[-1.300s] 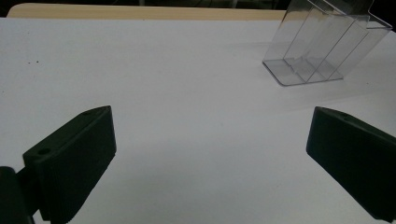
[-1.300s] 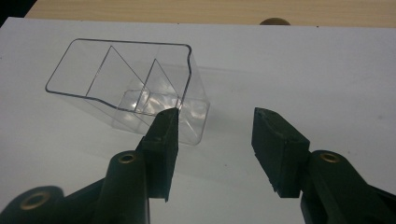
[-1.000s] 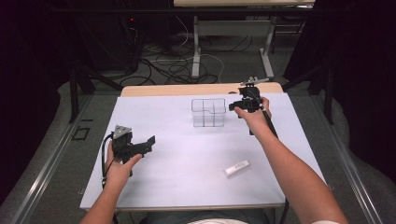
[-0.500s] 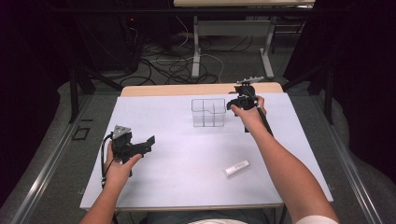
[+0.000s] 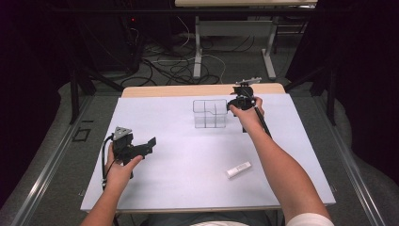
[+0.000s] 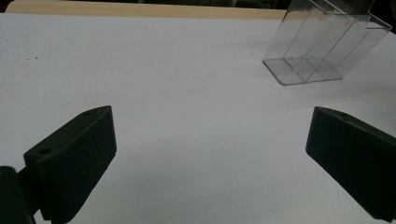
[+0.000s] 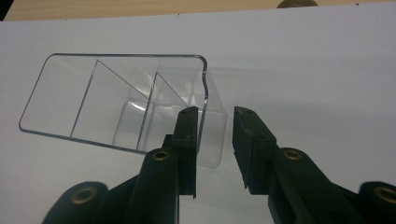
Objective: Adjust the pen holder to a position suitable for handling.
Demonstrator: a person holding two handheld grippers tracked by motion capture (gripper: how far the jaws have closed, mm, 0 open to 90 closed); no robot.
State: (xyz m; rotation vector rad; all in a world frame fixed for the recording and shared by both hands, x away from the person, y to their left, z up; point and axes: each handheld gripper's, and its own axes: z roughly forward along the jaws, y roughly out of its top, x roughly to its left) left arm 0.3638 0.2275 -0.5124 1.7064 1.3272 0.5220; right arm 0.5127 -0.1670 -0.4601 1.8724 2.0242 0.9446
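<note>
Counter, white-surfaced, with a bare wooden strip along its far edge. A clear divided container stands near the far edge; a small white block lies toward the near right.

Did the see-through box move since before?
No. The clear box sits at the same spot below the table's wooden back edge. The right gripper has crept left toward its wall.

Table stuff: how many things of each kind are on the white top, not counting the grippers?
Clear box: 1
White stick: 1
Total: 2
</note>
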